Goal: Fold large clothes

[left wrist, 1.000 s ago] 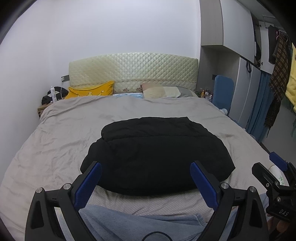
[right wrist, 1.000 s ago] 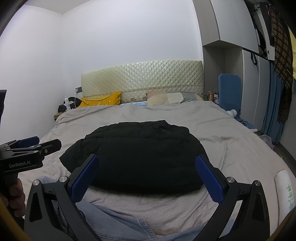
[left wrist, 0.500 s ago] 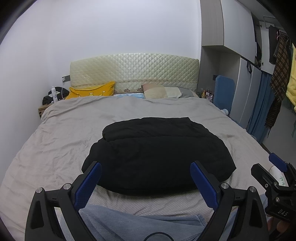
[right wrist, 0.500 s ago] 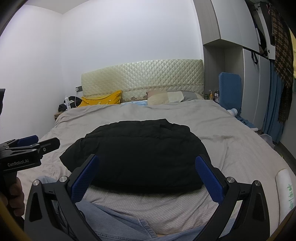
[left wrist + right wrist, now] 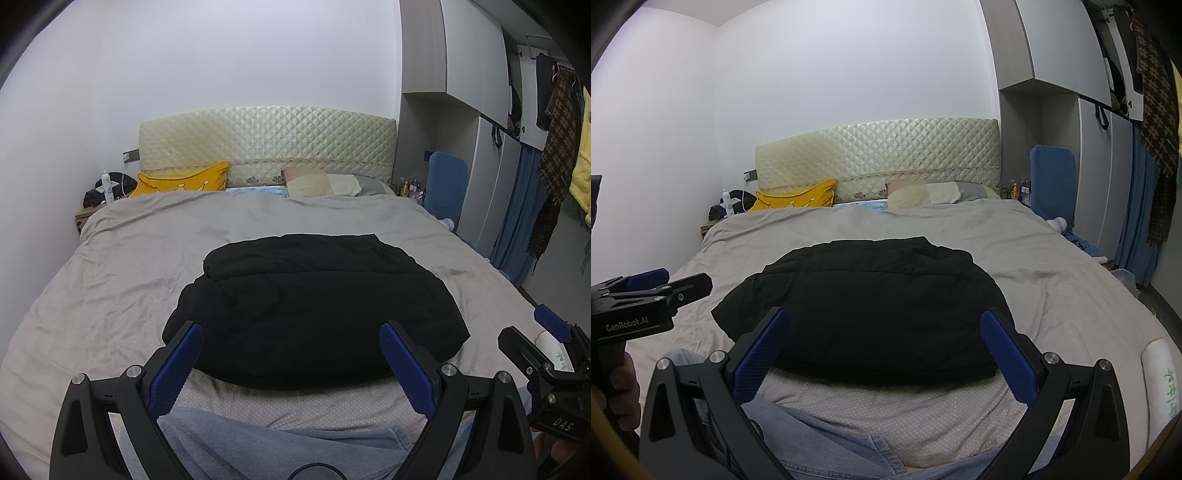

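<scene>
Two tools: left tool (image 5: pixel 291 363) and right tool (image 5: pixel 884 349) both hang with fingers spread apart, gripping nothing.
Bed (image 5: pixel 110 280): grey cover stretches ahead of both tools to the quilted headboard (image 5: pixel 266 144).
Black padded jacket (image 5: pixel 314 306): lies just ahead of the tools, near the bed's close edge, already folded into a thick, rounded bundle with one layer lapped over another.
Handling: probably soft, bulky and springy, light for its bulk; smooth shell likely slippery, so layers may slide or puff open.
Hold: best judged at the bundle's left and right ends, pinching through all layers.
Yellow pillow (image 5: pixel 184 182): far ahead, left, against the headboard.
White roll (image 5: pixel 1161 380): right of the right tool, on the bed.
</scene>
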Demonstrator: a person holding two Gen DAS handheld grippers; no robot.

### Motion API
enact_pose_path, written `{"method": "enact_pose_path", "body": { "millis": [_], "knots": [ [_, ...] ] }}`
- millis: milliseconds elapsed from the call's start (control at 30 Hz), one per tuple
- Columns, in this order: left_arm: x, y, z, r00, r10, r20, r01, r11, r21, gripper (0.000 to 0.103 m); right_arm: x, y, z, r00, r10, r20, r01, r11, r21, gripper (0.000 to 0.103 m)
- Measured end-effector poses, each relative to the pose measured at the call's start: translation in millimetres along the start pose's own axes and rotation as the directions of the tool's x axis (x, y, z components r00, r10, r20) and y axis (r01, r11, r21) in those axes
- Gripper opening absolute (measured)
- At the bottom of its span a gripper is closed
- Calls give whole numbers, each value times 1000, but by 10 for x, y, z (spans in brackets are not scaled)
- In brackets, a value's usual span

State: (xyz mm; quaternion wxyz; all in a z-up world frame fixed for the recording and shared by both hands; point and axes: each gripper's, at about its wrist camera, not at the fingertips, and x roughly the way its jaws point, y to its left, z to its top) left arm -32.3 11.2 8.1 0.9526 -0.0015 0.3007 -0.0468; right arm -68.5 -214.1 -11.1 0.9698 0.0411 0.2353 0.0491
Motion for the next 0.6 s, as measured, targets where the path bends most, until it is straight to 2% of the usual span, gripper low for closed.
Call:
{"method": "enact_pose_path", "body": {
  "millis": [600],
  "knots": [
    [-22,-21,-13,1000,-7,0,7,1000,6,97,11,4,5,1000,-5,3,5,1000,7,103]
  ]
}}
